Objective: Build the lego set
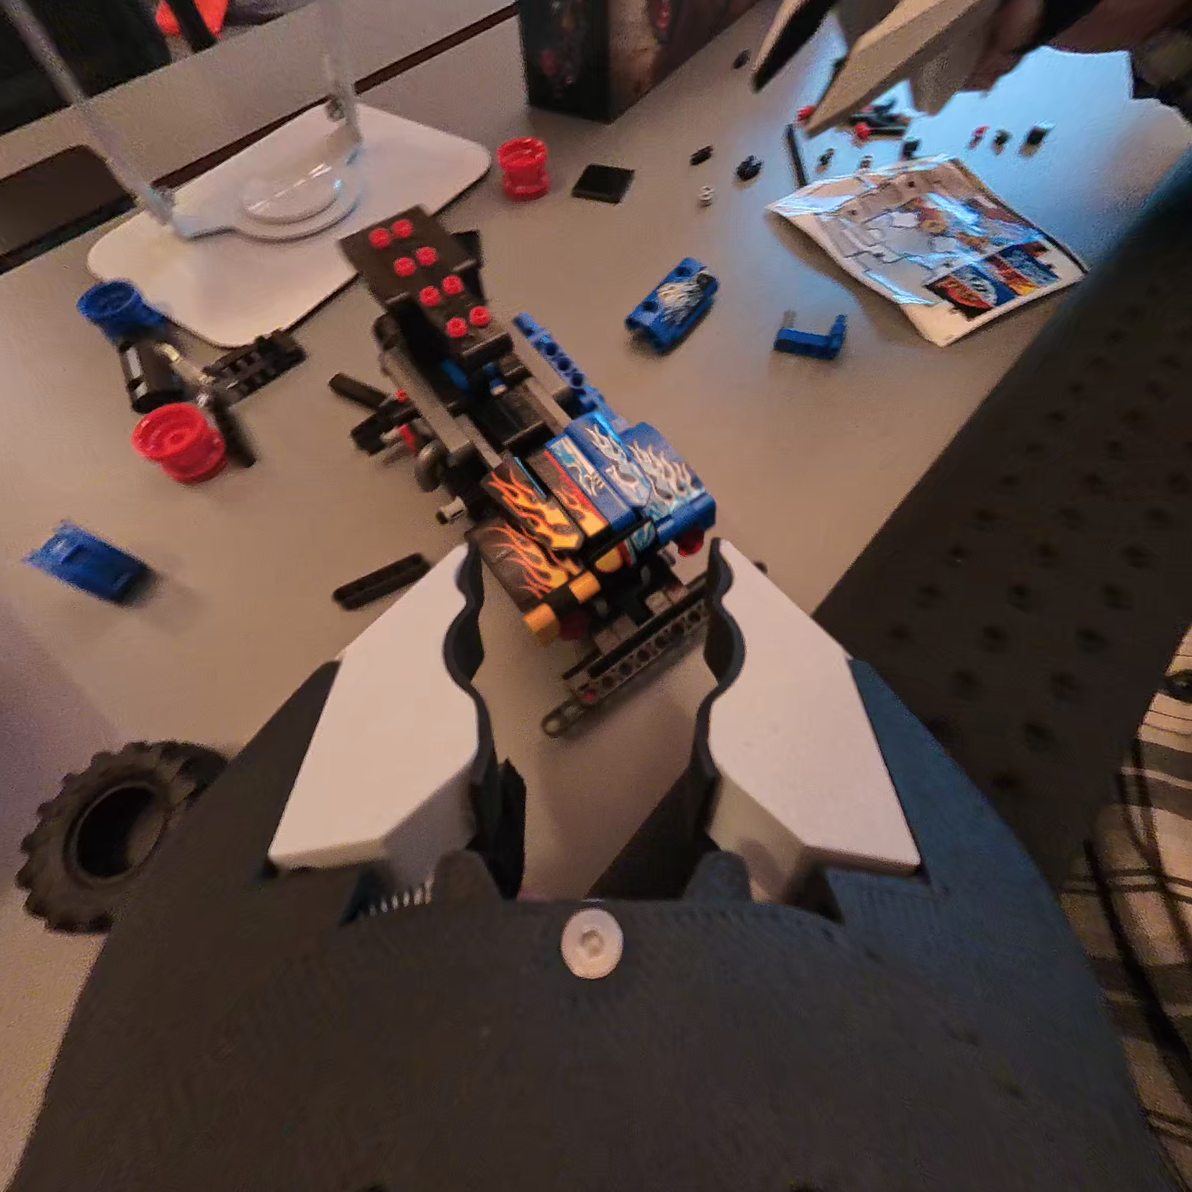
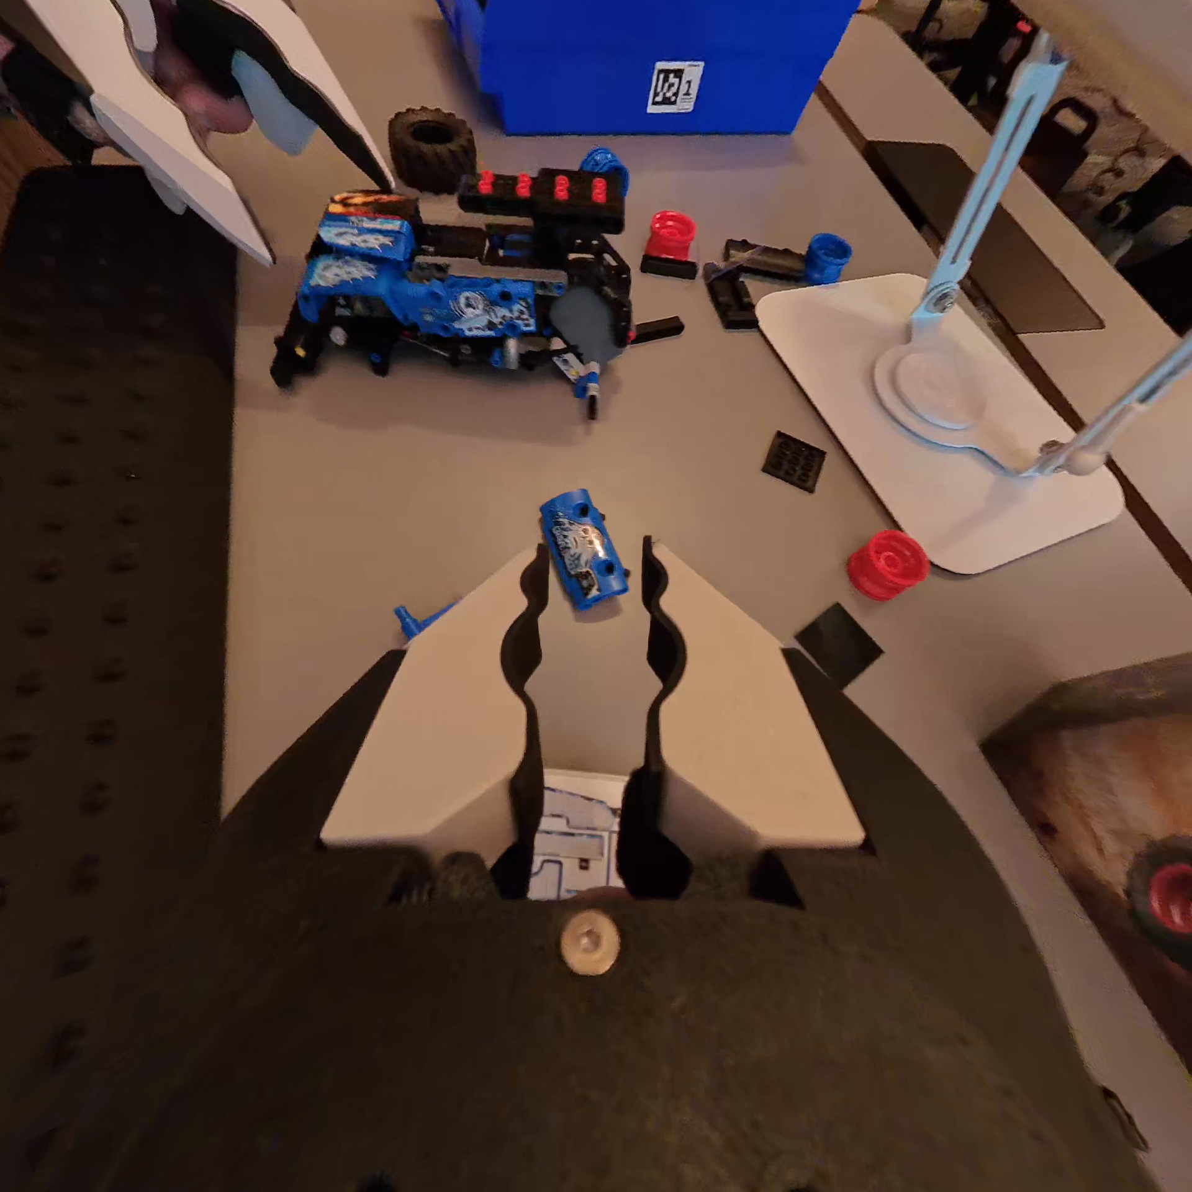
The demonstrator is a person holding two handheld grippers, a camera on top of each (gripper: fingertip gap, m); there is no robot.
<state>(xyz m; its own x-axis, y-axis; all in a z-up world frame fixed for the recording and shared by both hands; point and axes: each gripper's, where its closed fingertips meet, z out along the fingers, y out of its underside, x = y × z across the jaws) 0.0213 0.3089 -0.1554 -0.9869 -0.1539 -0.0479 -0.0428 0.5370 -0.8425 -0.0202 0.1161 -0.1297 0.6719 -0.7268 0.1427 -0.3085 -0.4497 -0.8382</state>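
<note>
Left hand-held gripper (image 1: 590, 567) spread over truck model (image 1: 529, 464), right hand-held gripper (image 2: 590, 561) spread beside blue panel (image 2: 584, 548)

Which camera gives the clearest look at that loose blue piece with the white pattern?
The right wrist view: the blue patterned piece lies sharp and close on the table, just ahead of the open right gripper. The left wrist view shows it too, but farther off and blurred, beyond the half-built vehicle.

Lego model (image 2: 451, 284) mid-table; tyre (image 2: 431, 149) behind it, loose panel (image 2: 584, 548) in front.
</note>
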